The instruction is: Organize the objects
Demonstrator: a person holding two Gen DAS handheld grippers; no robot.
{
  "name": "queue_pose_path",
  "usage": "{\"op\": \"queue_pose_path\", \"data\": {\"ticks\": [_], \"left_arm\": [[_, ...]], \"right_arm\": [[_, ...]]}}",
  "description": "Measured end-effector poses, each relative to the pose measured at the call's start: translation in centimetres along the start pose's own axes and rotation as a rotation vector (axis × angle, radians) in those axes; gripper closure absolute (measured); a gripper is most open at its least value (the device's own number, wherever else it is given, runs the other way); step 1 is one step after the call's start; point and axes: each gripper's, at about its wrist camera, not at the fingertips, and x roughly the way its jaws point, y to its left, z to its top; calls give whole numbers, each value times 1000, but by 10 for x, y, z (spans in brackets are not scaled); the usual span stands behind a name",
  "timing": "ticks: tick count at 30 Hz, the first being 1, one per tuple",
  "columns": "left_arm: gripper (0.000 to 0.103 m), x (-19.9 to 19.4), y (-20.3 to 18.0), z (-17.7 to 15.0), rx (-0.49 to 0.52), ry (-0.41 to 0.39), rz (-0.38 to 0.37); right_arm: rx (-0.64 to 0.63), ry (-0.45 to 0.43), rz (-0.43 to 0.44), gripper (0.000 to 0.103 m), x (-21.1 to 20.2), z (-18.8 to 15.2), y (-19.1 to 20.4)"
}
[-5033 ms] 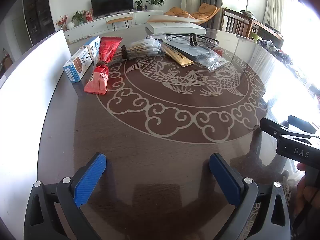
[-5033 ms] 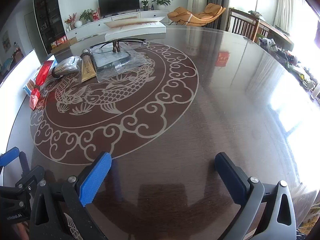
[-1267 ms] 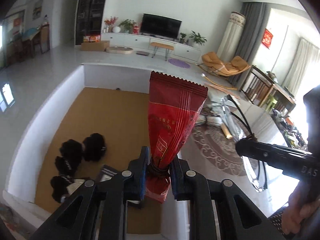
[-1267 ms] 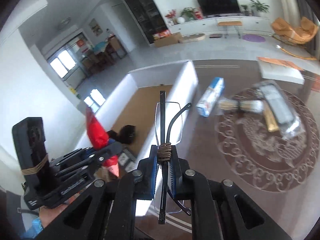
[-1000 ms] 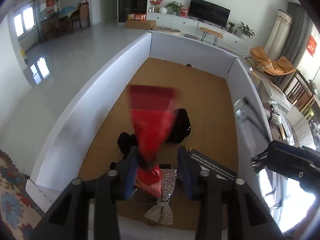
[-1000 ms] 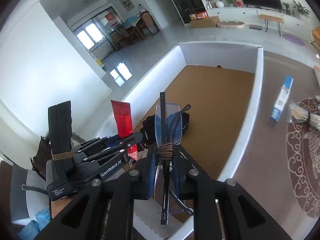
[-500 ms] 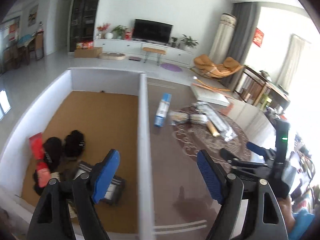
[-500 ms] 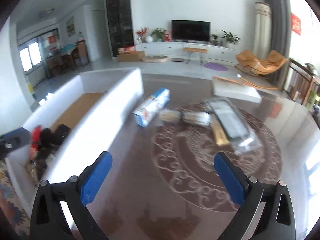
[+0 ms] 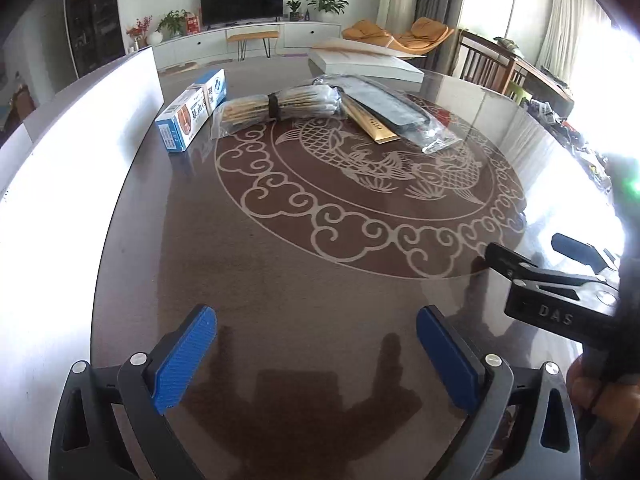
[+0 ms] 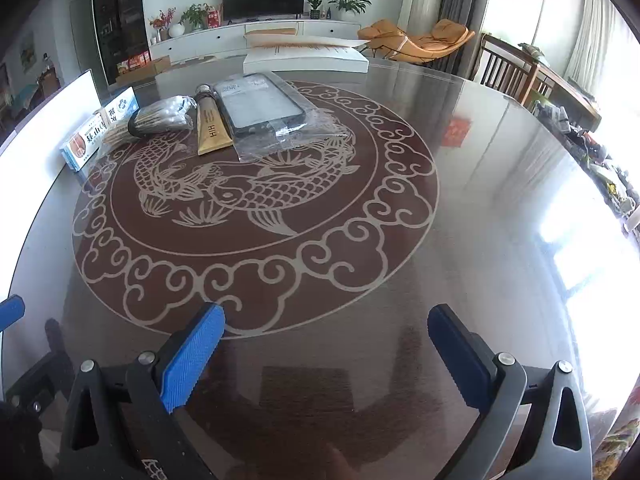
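Note:
On the round dark table (image 9: 320, 272) a row of items lies at the far side: a blue and white box (image 9: 192, 110) (image 10: 98, 132), a bagged bundle of sticks (image 9: 276, 106) (image 10: 156, 120), a gold tube (image 9: 370, 122) (image 10: 210, 126) and a phone case in clear plastic (image 9: 400, 114) (image 10: 260, 106). My left gripper (image 9: 316, 340) is open and empty above the near table edge. My right gripper (image 10: 326, 334) is open and empty too, and also shows at the right of the left wrist view (image 9: 560, 304).
The white wall of the storage box (image 9: 68, 152) runs along the table's left edge (image 10: 44, 120). A white flat box (image 9: 364, 62) (image 10: 306, 58) lies at the table's far edge. Wooden chairs (image 10: 508, 68) stand beyond the table to the right.
Both grippers held things over the white box a second ago: the left a red packet, the right a pair of glasses. Both let go, opened and swung back to the table.

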Motion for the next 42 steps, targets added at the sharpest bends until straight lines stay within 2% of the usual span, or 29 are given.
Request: {"op": "queue_pose_path", "data": {"ticks": [6,31,33,38,42], "left_arm": [[0,27,7,16,-9,14,79],[0,33,9,28,-31,4,87],[0,35,11,42,-55,-7,43],[0,35,22,125,-185,-98,53],[0,68,30,187,-262,-50,105]], "right_arm": [[40,-4,36,0,5,-4,-6],[65,-3,40,0,8,-3,-3],[64,-3,41,0,8,-3,-3],[64,-3,40,0,8,-3,-3],[64,-3,40,0,8,-3,-3]]}}
